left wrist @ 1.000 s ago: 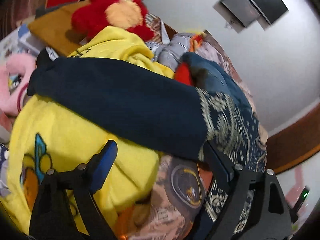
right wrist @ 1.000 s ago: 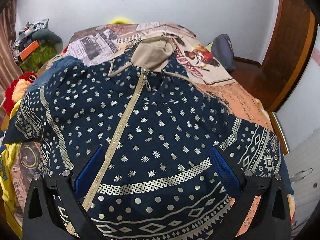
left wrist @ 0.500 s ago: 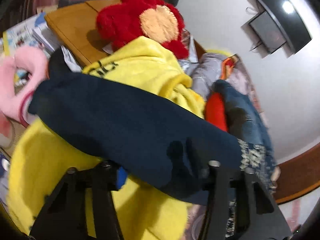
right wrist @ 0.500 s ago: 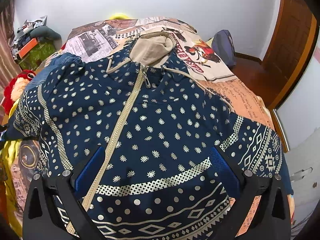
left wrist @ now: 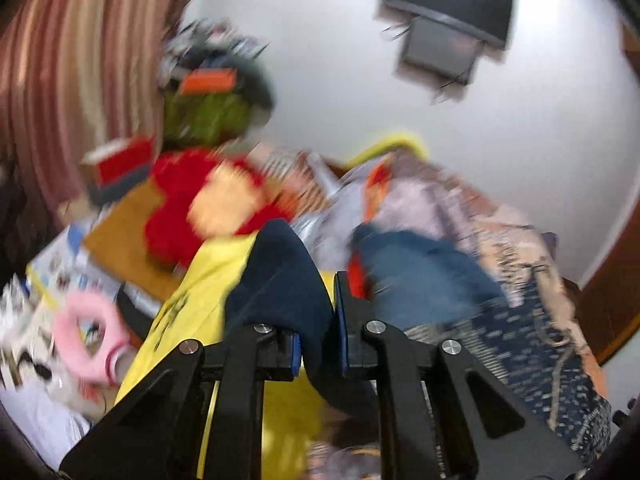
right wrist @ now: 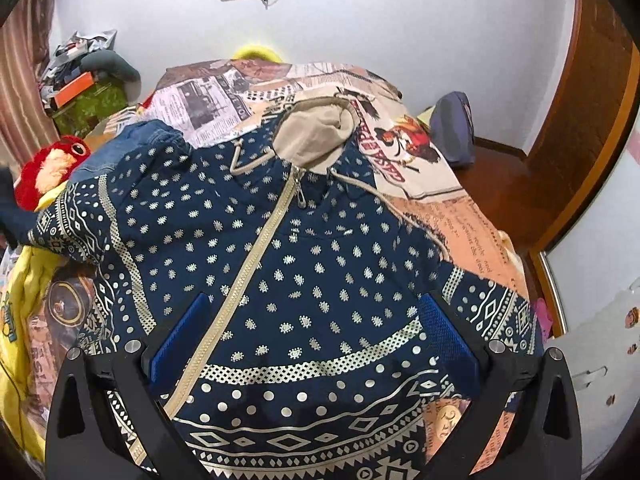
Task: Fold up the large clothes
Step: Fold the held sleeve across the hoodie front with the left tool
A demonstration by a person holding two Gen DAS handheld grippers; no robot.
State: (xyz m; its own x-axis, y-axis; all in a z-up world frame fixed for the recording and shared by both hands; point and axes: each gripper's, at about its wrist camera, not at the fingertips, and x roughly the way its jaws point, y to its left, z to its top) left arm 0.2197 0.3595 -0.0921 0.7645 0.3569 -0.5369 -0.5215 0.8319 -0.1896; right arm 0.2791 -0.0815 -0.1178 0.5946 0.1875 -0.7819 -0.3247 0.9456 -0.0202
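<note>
pinching the navy sleeve (left wrist: 288, 280), left tongs (left wrist: 318, 344) just closed, right tongs (right wrist: 312, 336) spread wide above the hoodie (right wrist: 280, 264)

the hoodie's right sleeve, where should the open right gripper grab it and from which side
Take the patterned right sleeve near its outer end, coming down from above at the bed's right side. It lies flat and spread away from the hoodie body, so its edge is free to pinch. The right gripper hangs open over the chest.
</note>
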